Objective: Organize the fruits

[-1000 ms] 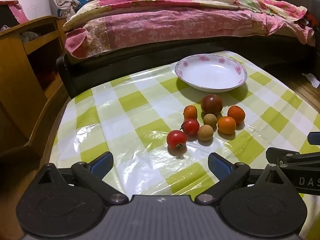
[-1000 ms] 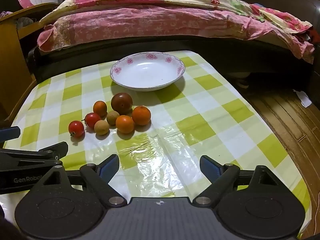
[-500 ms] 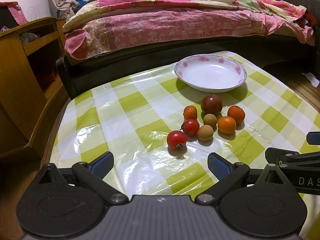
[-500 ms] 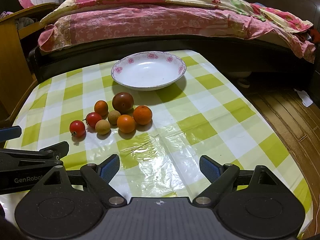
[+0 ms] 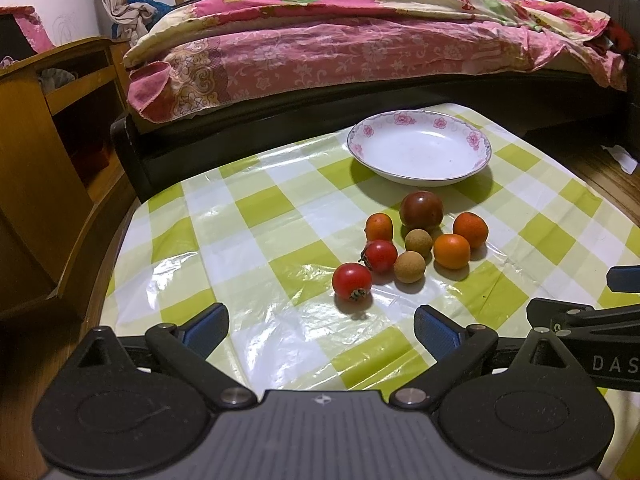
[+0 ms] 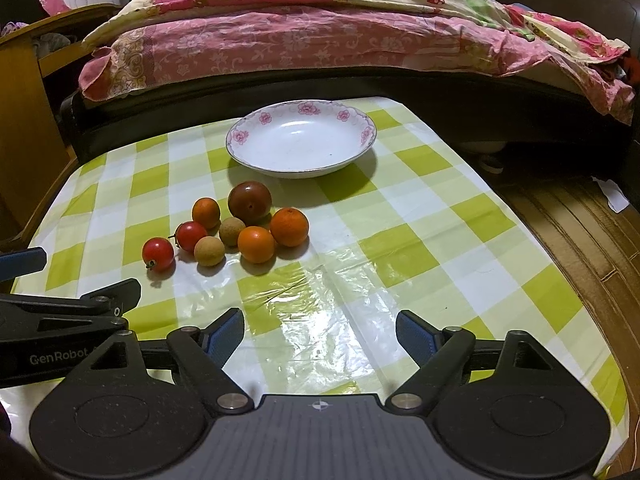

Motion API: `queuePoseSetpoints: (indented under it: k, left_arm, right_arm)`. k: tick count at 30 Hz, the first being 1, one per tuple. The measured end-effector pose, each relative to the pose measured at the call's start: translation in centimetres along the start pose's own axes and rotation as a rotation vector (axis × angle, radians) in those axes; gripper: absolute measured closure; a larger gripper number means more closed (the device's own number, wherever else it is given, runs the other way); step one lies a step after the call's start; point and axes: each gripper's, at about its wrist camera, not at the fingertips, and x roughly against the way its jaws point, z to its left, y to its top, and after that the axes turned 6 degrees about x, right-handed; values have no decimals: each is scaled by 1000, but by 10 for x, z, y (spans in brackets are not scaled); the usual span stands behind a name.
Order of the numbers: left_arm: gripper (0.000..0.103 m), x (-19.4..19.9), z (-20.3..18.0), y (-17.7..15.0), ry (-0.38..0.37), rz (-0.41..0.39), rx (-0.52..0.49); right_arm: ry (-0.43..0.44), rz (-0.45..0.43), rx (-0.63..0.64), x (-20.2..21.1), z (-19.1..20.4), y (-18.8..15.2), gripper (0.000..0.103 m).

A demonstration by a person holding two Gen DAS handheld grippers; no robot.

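So far nothing is in either claw: my left gripper [image 5: 321, 328] and my right gripper [image 6: 320, 334] both hang spread wide and empty over the near part of the checked tablecloth [image 6: 420, 216]. Every fruit lies in one loose cluster just in front of the flowered bowl [image 5: 419, 148], which holds nothing. Nearest me from that bowl is a red cherry tomato [image 5: 351, 281], set a little apart from the rest, so I judge it the sensible first pick: come down with one finger on either side, close gently since its skin will bruise, and lift clear before crossing over the cluster to the bowl. The dark plum-coloured tomato [image 5: 421, 209] sits closest to the bowl, with two brown longans [image 5: 409, 266] and the oranges [image 5: 451, 251] crowded together and likely to roll if nudged. My left view alone shows a wooden cabinet [image 5: 52, 152] beside the table; my right view alone shows the wooden floor [image 6: 580, 232].
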Motion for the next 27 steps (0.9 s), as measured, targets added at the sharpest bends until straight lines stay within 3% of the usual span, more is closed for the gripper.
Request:
queuePoseSetpoints:
  k: [27]
  left_arm:
    - [4, -6, 3, -1, -15, -2, -14]
  right_arm:
    - [38, 29, 4, -11, 7, -1, 28]
